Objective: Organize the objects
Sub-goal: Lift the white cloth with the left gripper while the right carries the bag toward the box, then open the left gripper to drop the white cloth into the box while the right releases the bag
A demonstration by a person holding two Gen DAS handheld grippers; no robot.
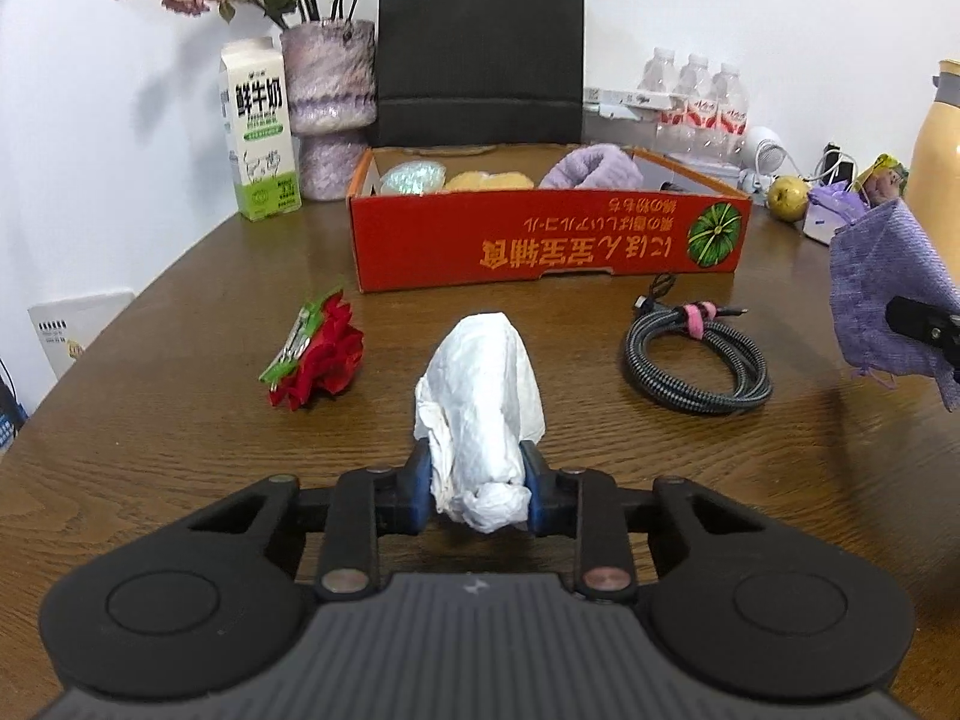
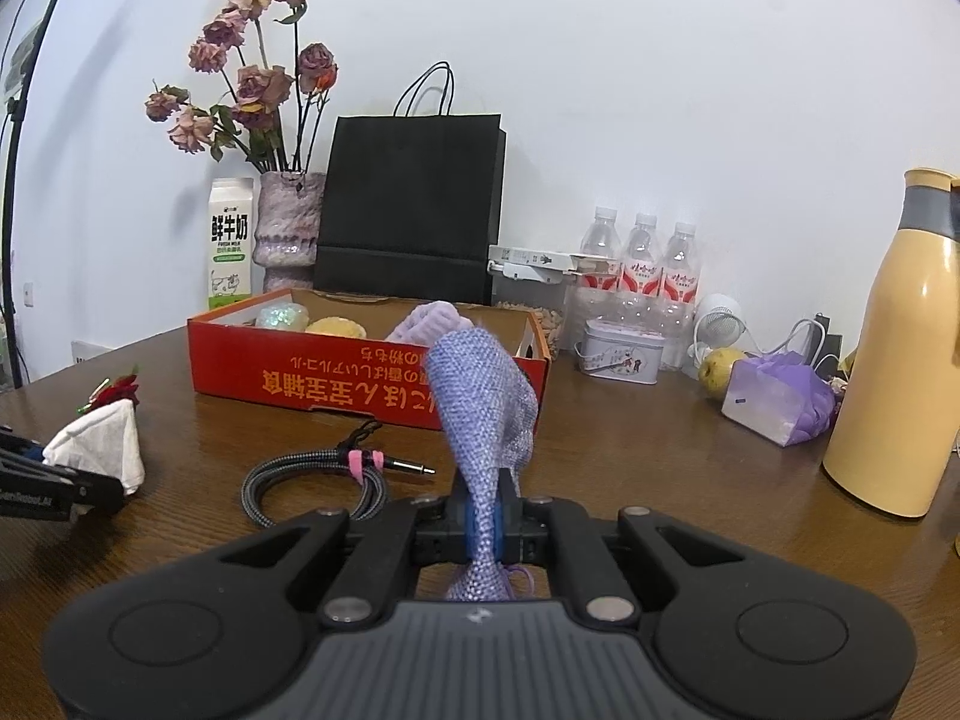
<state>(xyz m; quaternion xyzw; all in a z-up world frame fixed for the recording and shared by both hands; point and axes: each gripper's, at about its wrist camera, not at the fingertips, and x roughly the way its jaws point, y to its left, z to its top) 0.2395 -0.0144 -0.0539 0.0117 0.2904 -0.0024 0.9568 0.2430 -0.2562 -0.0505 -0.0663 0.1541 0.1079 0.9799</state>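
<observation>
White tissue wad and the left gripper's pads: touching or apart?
Touching. The left wrist view shows the white tissue wad squeezed between both blue pads of the left gripper, no gap either side.

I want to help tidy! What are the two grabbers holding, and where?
Left gripper pinches the white tissue near its bottom end; right gripper pinches the purple pouch near its lower end.
</observation>
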